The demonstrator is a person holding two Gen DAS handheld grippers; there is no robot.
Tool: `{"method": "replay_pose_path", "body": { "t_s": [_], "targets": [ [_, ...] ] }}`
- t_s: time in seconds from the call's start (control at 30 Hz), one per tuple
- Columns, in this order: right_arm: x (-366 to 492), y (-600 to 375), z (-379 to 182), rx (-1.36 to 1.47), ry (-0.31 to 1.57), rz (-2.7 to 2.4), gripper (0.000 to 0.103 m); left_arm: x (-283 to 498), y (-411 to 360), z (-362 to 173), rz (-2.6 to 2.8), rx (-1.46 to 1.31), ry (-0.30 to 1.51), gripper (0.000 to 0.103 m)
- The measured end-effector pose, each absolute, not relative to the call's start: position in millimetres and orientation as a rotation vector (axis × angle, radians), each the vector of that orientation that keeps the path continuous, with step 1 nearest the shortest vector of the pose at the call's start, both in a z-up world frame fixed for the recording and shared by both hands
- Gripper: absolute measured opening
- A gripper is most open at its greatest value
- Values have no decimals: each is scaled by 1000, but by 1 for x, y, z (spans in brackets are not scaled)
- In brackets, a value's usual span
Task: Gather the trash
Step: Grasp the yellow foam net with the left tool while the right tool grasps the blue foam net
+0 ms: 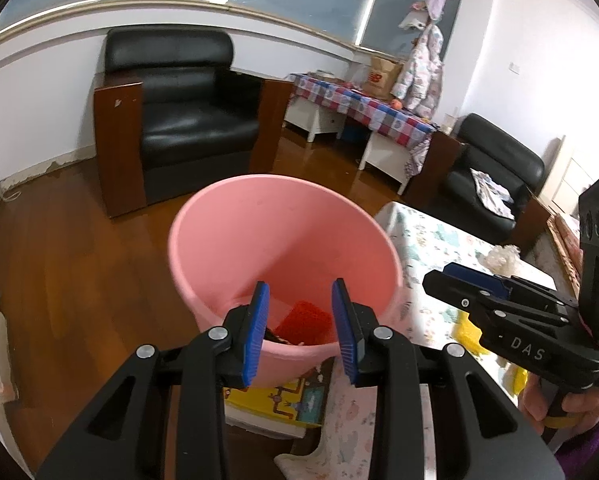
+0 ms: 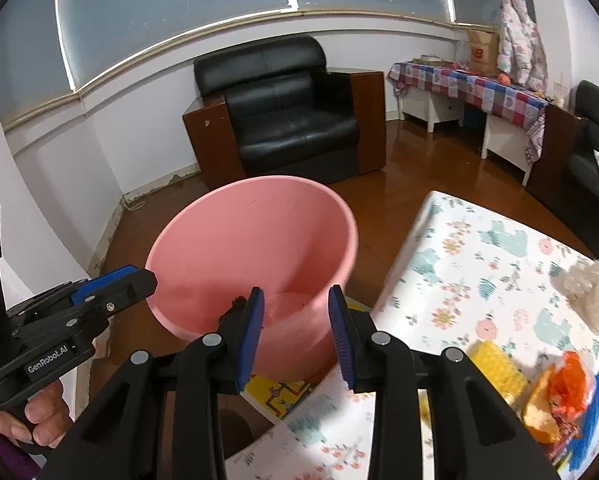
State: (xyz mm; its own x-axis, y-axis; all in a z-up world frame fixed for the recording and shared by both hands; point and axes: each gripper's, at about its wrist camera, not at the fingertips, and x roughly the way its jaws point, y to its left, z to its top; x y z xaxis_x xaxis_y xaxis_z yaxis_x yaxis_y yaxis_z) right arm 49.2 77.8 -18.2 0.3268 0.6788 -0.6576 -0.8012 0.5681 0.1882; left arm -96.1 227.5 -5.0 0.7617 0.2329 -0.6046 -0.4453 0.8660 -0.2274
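A pink bucket (image 1: 259, 240) stands on the floor beside a low table; it also shows in the right wrist view (image 2: 235, 240). A red mesh piece (image 1: 305, 322) lies at its bottom. My left gripper (image 1: 301, 320) is open and empty above the bucket's near rim. My right gripper (image 2: 295, 320) is open and empty, also over the near rim. On the table lie a yellow sponge (image 2: 497, 368), orange and red scraps (image 2: 559, 392) and a white plastic wad (image 2: 589, 292).
The table has a flowered cloth (image 2: 479, 248). A yellow box (image 2: 279, 394) sits under the bucket's near side. A black armchair (image 1: 179, 120) stands behind, a checked side table (image 1: 363, 104) at the back right, and a second armchair (image 1: 495, 172) to the right.
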Motion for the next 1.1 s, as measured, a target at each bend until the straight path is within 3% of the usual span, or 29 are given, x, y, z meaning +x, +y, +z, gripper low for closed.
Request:
{"method": "replay_pose_path", "body": {
  "t_s": [0.63,1.1],
  "targets": [
    [78,-83,-8,-53,759,699,32,-50,138,-5,157,-253,660,32],
    [101,-167,-38,41,831,515,33,13,82,-32,1,-186,819,32]
  ]
}}
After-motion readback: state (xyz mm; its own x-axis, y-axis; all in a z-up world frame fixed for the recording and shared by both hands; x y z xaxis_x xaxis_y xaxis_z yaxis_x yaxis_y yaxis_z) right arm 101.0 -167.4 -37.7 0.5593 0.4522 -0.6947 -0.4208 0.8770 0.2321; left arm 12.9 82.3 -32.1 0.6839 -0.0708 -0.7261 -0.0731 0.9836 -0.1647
